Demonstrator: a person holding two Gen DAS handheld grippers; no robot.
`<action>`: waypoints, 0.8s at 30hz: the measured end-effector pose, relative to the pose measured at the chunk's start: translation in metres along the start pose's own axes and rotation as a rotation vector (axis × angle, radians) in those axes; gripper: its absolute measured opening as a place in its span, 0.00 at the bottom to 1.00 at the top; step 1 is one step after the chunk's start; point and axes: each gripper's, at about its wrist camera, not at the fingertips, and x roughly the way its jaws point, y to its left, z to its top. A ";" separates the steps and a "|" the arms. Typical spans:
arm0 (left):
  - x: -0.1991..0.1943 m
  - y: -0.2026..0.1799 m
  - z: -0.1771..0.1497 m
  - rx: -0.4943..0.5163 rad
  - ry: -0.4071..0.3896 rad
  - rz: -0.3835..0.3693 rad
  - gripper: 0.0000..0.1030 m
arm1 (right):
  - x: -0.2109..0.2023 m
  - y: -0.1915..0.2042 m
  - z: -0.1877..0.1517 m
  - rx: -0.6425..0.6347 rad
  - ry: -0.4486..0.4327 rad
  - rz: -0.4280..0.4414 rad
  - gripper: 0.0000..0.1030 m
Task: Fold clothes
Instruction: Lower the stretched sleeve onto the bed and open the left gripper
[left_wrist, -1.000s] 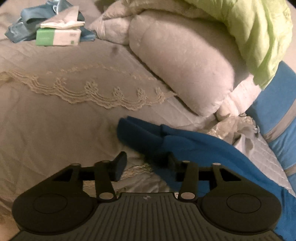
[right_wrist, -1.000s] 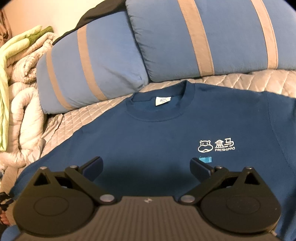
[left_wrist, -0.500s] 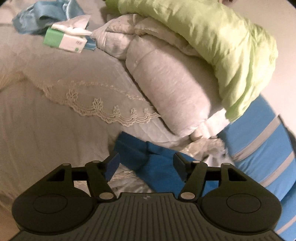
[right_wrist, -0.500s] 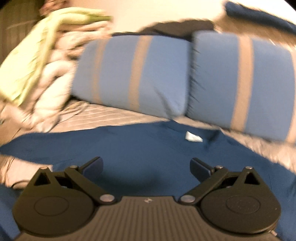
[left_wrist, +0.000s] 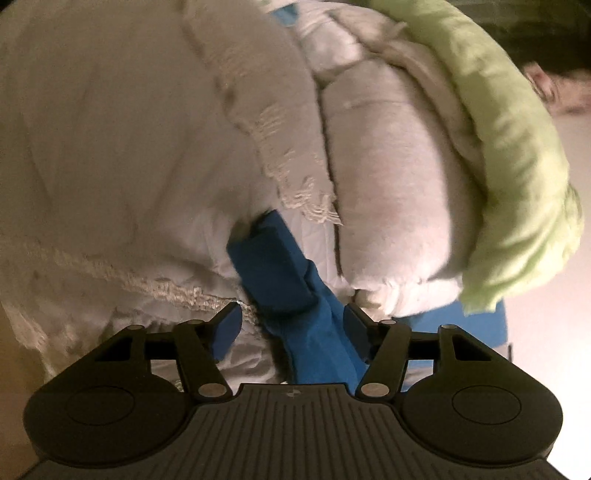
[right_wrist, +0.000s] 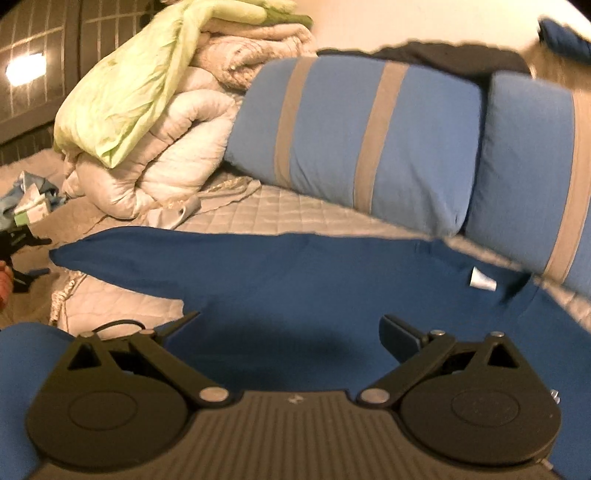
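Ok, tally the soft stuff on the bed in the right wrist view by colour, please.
Blue striped pillows: 2
Blue sweatshirt: 1
White quilt: 1
Green blanket: 1
Total: 5

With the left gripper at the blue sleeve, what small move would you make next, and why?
Probably close the left gripper on the sleeve. Its jaws, which have just been closing a little, stand open with the cloth between them, seemingly not yet pinched. The right gripper hangs open over the shirt body.
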 end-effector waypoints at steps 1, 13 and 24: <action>0.004 0.003 0.000 -0.023 0.005 -0.002 0.51 | 0.001 -0.004 -0.002 0.023 0.005 0.004 1.00; 0.024 -0.009 -0.003 0.010 -0.001 0.064 0.20 | 0.005 -0.027 -0.003 0.162 0.012 0.007 1.00; 0.006 -0.105 -0.010 0.407 -0.075 0.117 0.20 | 0.004 -0.028 -0.002 0.170 0.018 -0.005 1.00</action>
